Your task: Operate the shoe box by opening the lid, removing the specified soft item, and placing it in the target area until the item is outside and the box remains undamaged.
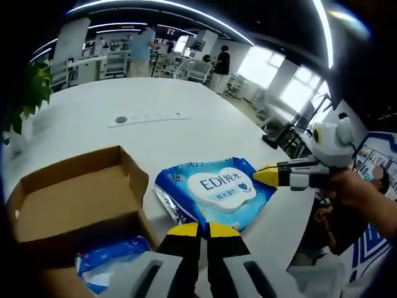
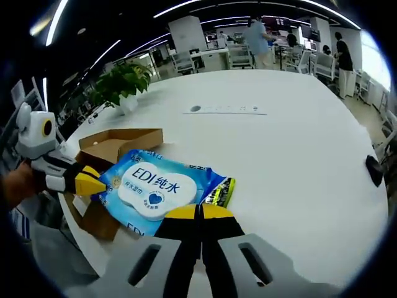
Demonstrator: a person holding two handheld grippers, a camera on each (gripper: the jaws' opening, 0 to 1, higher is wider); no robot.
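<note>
Your left hand-held gripper (image 1: 207, 230) has its yellow-tipped jaws pressed together, nothing between them. The tips sit at the near edge of the wipes pack (image 1: 214, 190); contact with it cannot be confirmed. In the right gripper view this same tool (image 2: 92, 184) enters from the left, its tip at the pack's edge.

Your right hand-held gripper (image 2: 198, 212) also has its jaws together, empty, with tips at the near edge of the pack (image 2: 162, 189). In the left gripper view it (image 1: 263, 176) comes in from the right, held in your hand (image 1: 360, 192), its yellow tip touching or just beside the pack's far corner.

The pack is blue with a white label. It lies flat on the white bench (image 1: 173, 99), outside the box (image 1: 74, 192) and just beside it.

The box is brown cardboard, lid open. A second blue packet (image 1: 111, 254) shows at its near side; whether it lies inside the box cannot be told.

Also on the bench: a flat white strip (image 1: 147, 117) well beyond the pack, and a potted plant (image 2: 121, 84) past the box. People (image 1: 221, 65) stand among desks in the background.
</note>
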